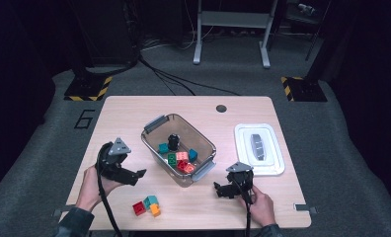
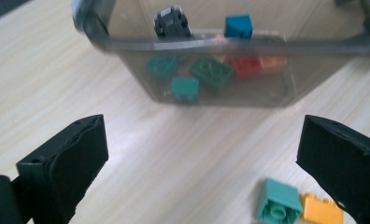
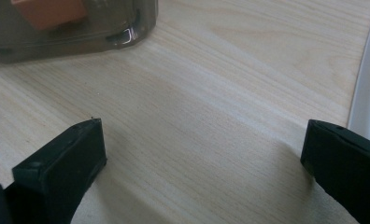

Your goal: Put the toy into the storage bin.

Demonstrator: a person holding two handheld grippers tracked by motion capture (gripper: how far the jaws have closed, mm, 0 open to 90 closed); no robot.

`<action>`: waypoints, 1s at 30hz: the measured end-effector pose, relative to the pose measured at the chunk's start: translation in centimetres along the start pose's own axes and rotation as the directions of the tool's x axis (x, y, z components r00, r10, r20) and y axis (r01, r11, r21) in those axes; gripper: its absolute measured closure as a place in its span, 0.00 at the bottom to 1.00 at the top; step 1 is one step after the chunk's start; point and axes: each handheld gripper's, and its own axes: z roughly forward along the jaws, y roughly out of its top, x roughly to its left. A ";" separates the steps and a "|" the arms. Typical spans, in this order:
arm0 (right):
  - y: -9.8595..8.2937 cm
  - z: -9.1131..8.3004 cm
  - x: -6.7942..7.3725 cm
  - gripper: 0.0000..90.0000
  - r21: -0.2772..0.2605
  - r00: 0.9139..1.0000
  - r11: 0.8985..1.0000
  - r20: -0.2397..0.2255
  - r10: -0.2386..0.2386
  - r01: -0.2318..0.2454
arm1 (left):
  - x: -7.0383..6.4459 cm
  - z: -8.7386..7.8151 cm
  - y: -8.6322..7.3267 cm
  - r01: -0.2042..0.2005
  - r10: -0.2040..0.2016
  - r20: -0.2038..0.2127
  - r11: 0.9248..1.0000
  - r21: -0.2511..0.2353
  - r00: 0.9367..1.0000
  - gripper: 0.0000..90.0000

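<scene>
A clear plastic bin [image 1: 154, 124] stands at the table's middle with several coloured bricks [image 1: 181, 159] and a black piece [image 1: 173, 141] inside. Three loose bricks lie near the front edge: red [image 1: 139, 208], teal [image 1: 151, 201] and orange [image 1: 155, 210]. My left gripper [image 1: 140, 175] is open, held left of the bin and above those bricks. In the left gripper view the bin [image 2: 127, 44] is ahead, and the teal brick [image 2: 278, 201] and orange brick [image 2: 321, 210] lie by the right jaw. My right gripper [image 1: 217, 189] is open over bare table beside the bin's near corner [image 3: 127, 32].
A white lid [image 1: 243, 143] with a grey handle lies on the table's right side, and its edge [image 3: 363, 98] shows in the right gripper view. A round hole [image 1: 221, 108] sits at the table's far edge. Carpet and a metal frame lie beyond.
</scene>
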 end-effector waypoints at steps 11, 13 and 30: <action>0.0 0.0 0.0 0.00 0.000 1.000 1.000 0.000 0.000 0.000 | -1.3 2.2 -5.3 0.026 -0.028 0.055 0.999 0.043 0.998 0.00; 0.0 0.0 0.0 0.00 0.000 1.000 1.000 0.000 0.000 0.000 | -1.6 2.5 -6.1 0.021 -0.024 0.078 0.999 0.049 0.997 0.00; 0.0 0.0 0.0 0.00 0.000 1.000 1.000 0.000 0.000 0.000 | -3.4 4.5 -9.9 -0.033 0.017 0.135 0.993 0.113 0.991 0.17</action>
